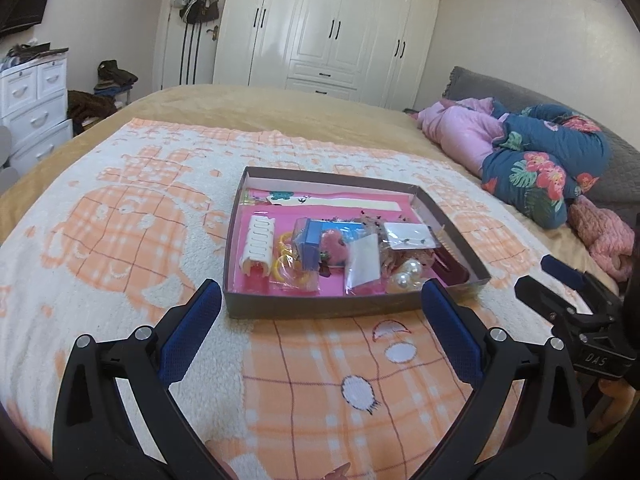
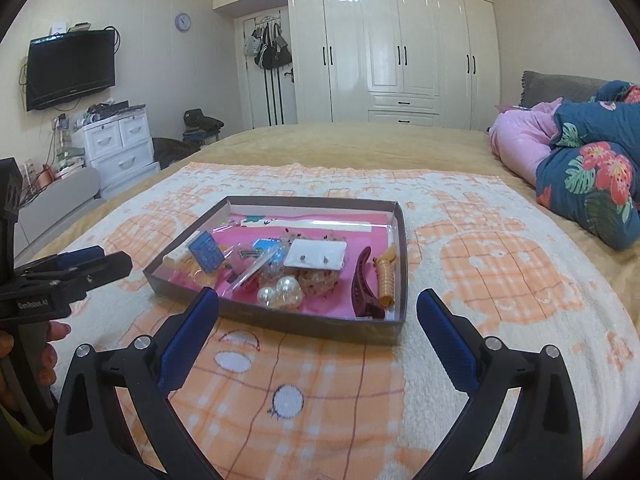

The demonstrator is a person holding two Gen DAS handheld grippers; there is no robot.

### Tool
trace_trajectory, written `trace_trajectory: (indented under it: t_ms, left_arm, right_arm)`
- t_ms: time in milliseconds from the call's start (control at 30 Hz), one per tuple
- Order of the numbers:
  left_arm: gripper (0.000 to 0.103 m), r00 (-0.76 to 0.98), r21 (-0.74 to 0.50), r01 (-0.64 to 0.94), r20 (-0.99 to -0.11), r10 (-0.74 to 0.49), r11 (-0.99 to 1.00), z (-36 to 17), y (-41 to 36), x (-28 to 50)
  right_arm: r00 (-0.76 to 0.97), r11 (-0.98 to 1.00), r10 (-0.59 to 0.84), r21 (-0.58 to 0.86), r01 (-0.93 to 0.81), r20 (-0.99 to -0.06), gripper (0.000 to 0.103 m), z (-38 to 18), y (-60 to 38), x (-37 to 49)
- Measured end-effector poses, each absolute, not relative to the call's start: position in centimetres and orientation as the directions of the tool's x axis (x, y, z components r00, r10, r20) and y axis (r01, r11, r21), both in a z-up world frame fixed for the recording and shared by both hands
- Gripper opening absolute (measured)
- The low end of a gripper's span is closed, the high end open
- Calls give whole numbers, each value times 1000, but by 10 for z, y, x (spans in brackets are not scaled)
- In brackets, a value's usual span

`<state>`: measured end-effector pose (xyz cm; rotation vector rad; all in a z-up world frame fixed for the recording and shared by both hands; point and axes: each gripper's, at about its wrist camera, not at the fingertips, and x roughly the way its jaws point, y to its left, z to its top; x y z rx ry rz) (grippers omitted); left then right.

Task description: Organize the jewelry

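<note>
A shallow brown box with a pink lining lies on the bed blanket. In it are a white comb clip, yellow hair rings, a blue card, a pink pompom, pearl beads, an earring card, a maroon claw clip and a tan clip. My left gripper hangs open just in front of the box, empty. My right gripper is open too, at the box's near edge, nothing between its fingers.
An orange-and-white blanket covers the bed. Rolled quilts lie at the right. White wardrobes, a drawer unit and a wall television stand beyond the bed. The right gripper shows at the left view's right edge.
</note>
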<state>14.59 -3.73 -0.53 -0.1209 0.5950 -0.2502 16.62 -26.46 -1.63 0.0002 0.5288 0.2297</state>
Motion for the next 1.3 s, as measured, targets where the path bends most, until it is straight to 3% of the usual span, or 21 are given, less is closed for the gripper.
trace_trajectory:
  t_ms: [833, 1300]
  left_arm:
    - [92, 808, -127, 210, -535, -246, 969, -23, -55, 98]
    - [92, 863, -93, 195, -456, -216, 976, -15, -52, 80]
  right_arm:
    - [880, 983, 176, 38, -177, -442, 97, -30, -271, 110]
    - [923, 991, 130, 20, -131, -362, 97, -29, -281, 83]
